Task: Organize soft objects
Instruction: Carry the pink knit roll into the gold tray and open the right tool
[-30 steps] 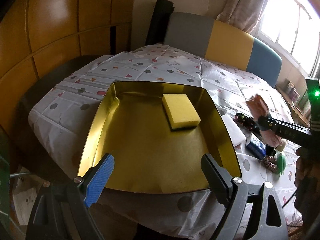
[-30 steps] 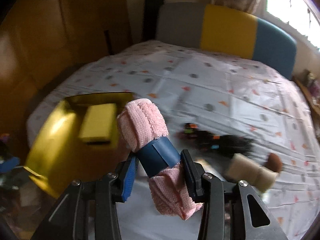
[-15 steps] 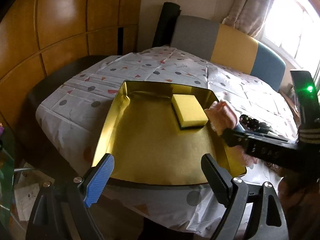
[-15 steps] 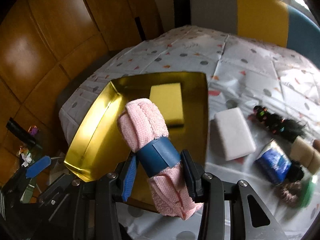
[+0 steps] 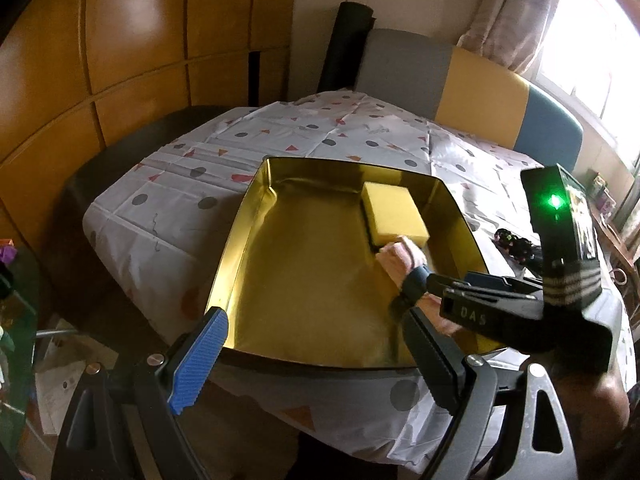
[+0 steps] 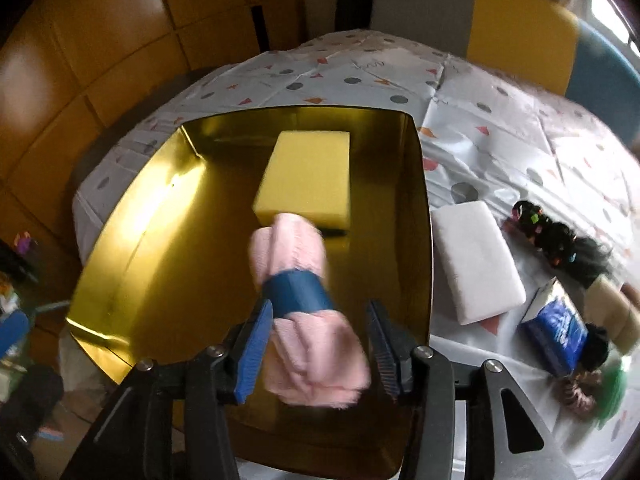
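Pink rolled cloth [image 6: 304, 308] with blue band [image 6: 298, 292] sits between right gripper [image 6: 320, 356] fingers, over gold tray [image 6: 132, 216]; jaws spread, pads look clear of cloth, so cloth seems let go; yellow sponge [image 6: 308, 176] just past it at 12 o'clock; cloth looks soft, light, squishy, not slippery; best hold is banded middle; left gripper [image 5: 316, 356] jaws spread wide, holding nothing, at tray's near rim; white block [image 6: 476, 264] at 3 o'clock on table.

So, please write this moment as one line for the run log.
right tongs: open, pink towel roll between | gold tray: yellow sponge inside | left tongs: open
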The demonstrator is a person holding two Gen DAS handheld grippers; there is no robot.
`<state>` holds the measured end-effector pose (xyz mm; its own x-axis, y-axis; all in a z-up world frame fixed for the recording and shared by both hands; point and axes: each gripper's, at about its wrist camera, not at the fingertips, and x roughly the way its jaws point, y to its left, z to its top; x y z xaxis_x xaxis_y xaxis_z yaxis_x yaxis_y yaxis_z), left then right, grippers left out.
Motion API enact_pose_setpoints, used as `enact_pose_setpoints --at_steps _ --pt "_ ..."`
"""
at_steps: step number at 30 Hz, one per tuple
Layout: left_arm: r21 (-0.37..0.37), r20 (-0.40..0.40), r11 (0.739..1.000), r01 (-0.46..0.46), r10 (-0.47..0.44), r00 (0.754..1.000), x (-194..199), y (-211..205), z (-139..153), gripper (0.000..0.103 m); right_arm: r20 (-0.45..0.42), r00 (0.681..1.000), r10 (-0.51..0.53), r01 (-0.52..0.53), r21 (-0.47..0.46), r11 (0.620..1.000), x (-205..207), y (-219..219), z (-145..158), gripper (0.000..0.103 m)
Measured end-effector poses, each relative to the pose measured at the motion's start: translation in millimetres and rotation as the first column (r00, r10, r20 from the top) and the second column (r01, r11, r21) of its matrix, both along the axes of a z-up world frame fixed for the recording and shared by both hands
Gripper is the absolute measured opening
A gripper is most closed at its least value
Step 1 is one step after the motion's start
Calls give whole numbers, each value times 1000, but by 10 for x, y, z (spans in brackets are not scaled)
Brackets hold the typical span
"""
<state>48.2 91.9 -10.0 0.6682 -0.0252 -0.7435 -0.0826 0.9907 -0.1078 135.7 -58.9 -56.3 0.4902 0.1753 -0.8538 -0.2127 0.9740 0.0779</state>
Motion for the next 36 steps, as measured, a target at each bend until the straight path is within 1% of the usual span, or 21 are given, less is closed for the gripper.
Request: enact_pose_setpoints --at_steps 1,7,11,19,22,29,36 --pt "-1 -2 1000 -2 2 1000 2 2 -6 90 5 1000 0 0 -6 1000 -16 -8 -1 56" --pt "6 -4 1000 8 -8 1000 -11 -49 -6 90 37 999 -6 6 0 1000 -97 -74 74 57" --pt "11 5 1000 10 -10 1000 -32 -81 15 90 80 997 -9 8 7 1000 -185 -134 183 63" --pt "32 18 999 33 -34 999 -67 -201 77 90 174 984 -29 31 -11 999 -423 -338 386 68" --pt "41 22 998 48 -49 999 -66 -262 106 90 211 977 -29 36 -32 999 -517 -433 458 70" --pt "59 22 996 71 -73 997 -74 -398 135 90 249 968 -32 48 -57 997 -669 -711 536 73" --pt "77 12 992 103 -104 995 -75 -551 131 90 258 965 -41 62 -73 995 -753 -1019 520 74"
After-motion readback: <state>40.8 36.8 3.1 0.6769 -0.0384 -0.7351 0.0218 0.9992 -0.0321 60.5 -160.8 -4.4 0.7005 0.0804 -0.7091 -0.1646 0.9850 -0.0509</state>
